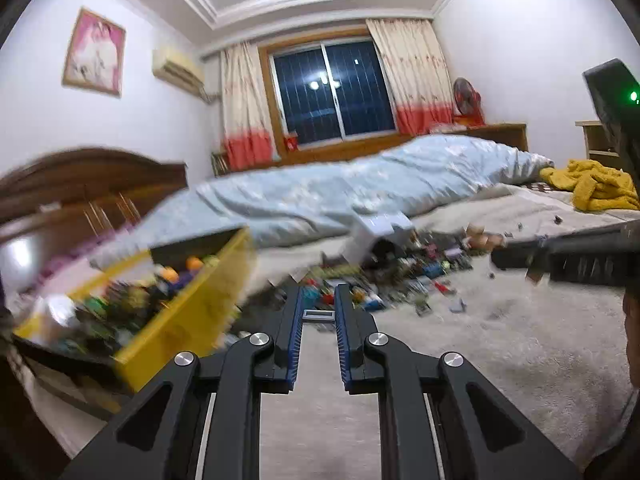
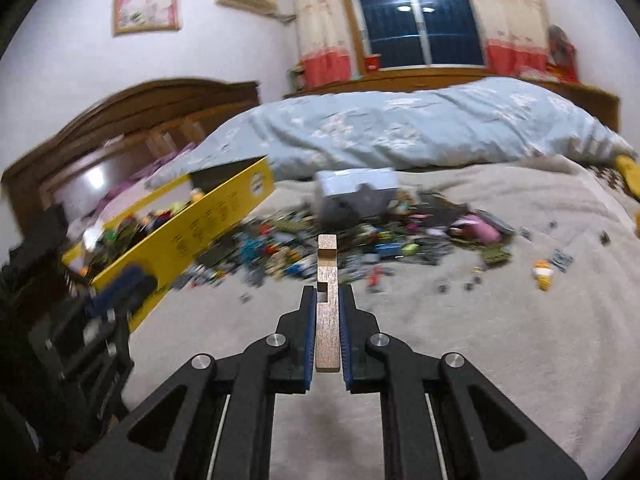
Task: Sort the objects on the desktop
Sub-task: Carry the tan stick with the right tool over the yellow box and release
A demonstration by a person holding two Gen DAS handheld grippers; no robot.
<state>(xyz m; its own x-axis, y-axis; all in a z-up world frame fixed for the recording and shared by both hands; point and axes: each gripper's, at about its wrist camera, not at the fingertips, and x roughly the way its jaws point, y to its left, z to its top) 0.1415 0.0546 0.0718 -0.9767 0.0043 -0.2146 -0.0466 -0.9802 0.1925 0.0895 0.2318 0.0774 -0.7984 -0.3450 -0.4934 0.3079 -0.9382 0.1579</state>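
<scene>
Closest to my right camera, the right gripper (image 2: 327, 292) is clamped on a wooden block (image 2: 327, 312). The block is long and pale brown, with notches cut in it, and it sticks out past the blue pads (image 2: 346, 332) toward the pile. My left gripper (image 1: 318, 292) stands narrow, and a small flat grey piece (image 1: 318, 315) sits across the gap between its fingers, so I read it as gripped, though the picture is blurred there.

Both grippers are above a grey blanket (image 2: 480, 340) that covers the bed. On it lies a pile of small toy bricks (image 2: 360, 240) in many colours, with some single pieces scattered to the right, among them a small orange and white figure (image 2: 543, 274). A pale box (image 2: 354, 196) stands at the far side of the pile.

To the left is a yellow box (image 2: 192, 240), tilted, with more coloured pieces inside. Its side carries a round logo and rows of dark print, but these are too blurred for me to read.

Behind the pile lies a light blue quilt (image 2: 400, 128). In the left view, the other gripper (image 1: 560, 260) enters from the right with the wooden block at its tip.
</scene>
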